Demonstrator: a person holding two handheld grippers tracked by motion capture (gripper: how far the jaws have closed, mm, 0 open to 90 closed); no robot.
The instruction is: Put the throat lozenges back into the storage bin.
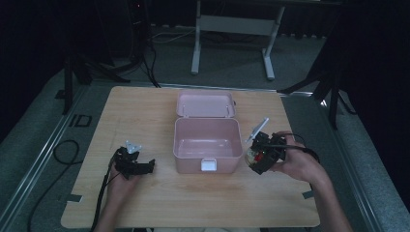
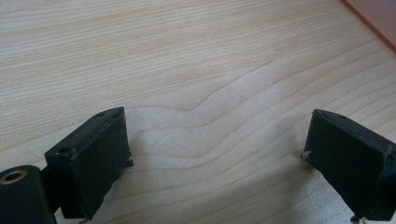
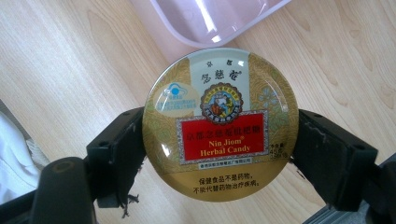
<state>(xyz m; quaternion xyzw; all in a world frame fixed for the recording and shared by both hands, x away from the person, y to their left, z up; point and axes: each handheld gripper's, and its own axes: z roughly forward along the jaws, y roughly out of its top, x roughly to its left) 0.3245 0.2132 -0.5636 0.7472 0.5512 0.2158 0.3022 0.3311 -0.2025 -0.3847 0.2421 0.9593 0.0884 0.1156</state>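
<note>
Clamping candy tin [image 3: 220, 123] beside open pink box's [image 1: 208, 140] rim, right gripper [image 1: 261, 153], left gripper [image 1: 146, 167] wide over bare table [image 1: 145, 111].

Dim, grainy high view with black surroundings; bright, soft claw close-ups, glare on the tin lid [image 3: 219, 123].

The round gold tin [image 3: 221, 125] reads "Nin Jiom Herbal Candy".
</note>
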